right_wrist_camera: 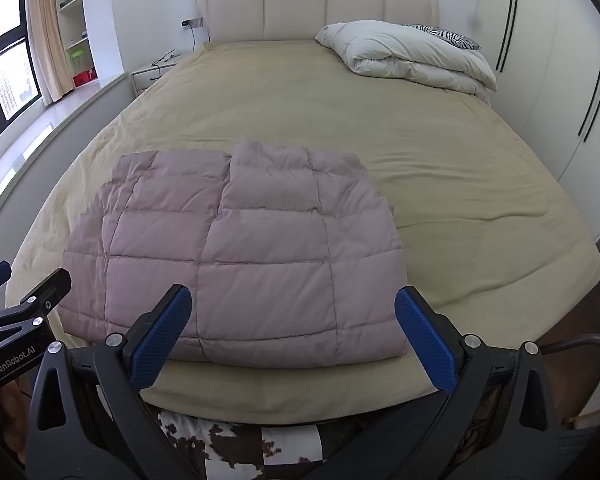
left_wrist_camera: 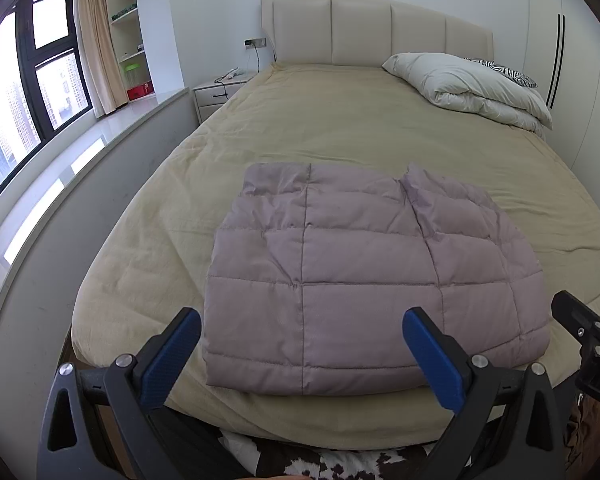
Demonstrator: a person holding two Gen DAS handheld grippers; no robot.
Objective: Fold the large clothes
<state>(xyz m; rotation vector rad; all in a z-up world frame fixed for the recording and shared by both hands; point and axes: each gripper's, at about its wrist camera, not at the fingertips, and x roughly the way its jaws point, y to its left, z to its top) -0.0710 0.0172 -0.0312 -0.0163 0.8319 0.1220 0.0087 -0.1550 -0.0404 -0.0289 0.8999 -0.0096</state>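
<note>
Both sets of fingers spread wide, nothing held: left gripper (left_wrist_camera: 302, 344), right gripper (right_wrist_camera: 292, 334). Quilted mauve puffer jacket (right_wrist_camera: 236, 248) lies just ahead of both, already a compact rectangle near the foot edge of the bed (right_wrist_camera: 440, 184). Looks like folding is done or one half-fold remains; that would need both near corners pinched. White duvet (right_wrist_camera: 408, 56) far ahead by the headboard, well clear.
</note>
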